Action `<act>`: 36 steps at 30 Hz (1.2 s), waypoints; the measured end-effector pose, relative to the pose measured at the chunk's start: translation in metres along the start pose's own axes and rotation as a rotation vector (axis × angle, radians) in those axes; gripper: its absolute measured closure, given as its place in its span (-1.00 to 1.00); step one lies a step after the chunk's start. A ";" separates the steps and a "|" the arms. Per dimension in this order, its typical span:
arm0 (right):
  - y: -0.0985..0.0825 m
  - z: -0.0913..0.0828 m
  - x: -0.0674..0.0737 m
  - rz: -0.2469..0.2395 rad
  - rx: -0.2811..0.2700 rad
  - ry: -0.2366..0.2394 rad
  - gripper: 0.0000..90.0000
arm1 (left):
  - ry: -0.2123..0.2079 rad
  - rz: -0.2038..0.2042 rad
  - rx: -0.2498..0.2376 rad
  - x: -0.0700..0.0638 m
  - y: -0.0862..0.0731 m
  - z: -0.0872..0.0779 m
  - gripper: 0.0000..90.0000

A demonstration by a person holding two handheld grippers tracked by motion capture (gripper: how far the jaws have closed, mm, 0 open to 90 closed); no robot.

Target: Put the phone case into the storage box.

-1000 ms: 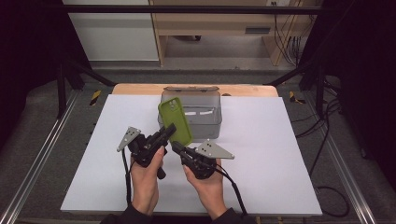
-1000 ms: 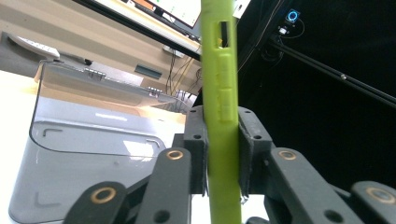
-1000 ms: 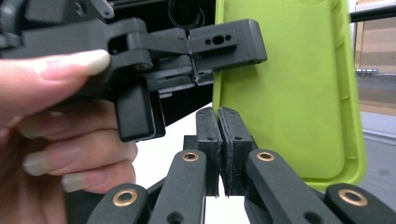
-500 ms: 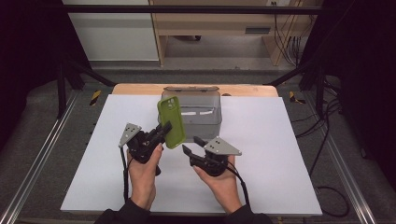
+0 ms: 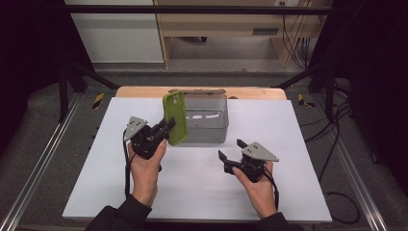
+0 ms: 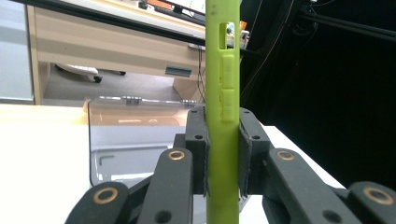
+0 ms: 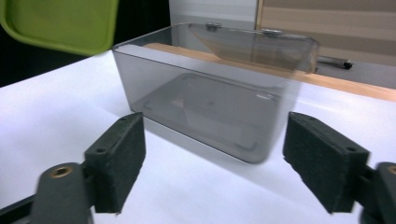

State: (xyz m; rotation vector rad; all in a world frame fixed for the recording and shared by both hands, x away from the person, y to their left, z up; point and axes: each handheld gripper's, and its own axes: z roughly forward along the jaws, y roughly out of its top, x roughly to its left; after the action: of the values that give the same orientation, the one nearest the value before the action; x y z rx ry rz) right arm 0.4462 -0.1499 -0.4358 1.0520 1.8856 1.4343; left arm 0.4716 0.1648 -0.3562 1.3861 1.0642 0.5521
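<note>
here, slim rubbery green phone case, boxy smoky-clear plastic bin

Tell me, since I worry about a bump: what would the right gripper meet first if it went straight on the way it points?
Probably the smoky transparent plastic box: it sits straight ahead between the right gripper's open, empty jaws, with bare white table before it. Depth is uncertain.

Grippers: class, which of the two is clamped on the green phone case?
The left gripper; its pads squeeze the green phone case, while the right gripper gapes empty.
</note>
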 end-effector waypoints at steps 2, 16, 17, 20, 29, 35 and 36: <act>-0.003 -0.006 -0.006 -0.012 0.012 -0.002 -0.64 | 0.006 0.007 0.005 0.002 0.005 0.002 0.72; -0.023 -0.049 -0.049 0.002 0.015 -0.060 -0.82 | 0.050 0.041 0.027 0.013 0.030 0.011 0.72; -0.023 -0.052 -0.050 0.000 0.006 -0.058 -0.83 | 0.052 0.044 0.029 0.013 0.032 0.013 0.72; -0.024 -0.060 -0.051 -0.015 -0.019 -0.069 -0.87 | 0.064 0.069 0.037 0.014 0.037 0.018 0.72; -0.036 -0.073 -0.059 -0.020 -0.091 -0.100 -0.90 | 0.085 0.098 0.062 0.015 0.048 0.036 0.72; -0.045 -0.076 -0.062 -0.023 -0.119 -0.120 -0.93 | 0.097 0.091 0.059 0.017 0.056 0.047 0.72; -0.046 -0.077 -0.061 -0.019 -0.121 -0.117 -0.93 | 0.098 0.093 0.060 0.017 0.057 0.049 0.72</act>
State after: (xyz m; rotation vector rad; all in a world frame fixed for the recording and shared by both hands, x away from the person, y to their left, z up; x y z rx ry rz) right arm 0.4072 -0.2480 -0.4599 1.0338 1.7007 1.4255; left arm 0.5356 0.1635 -0.3137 1.4790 1.1059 0.6665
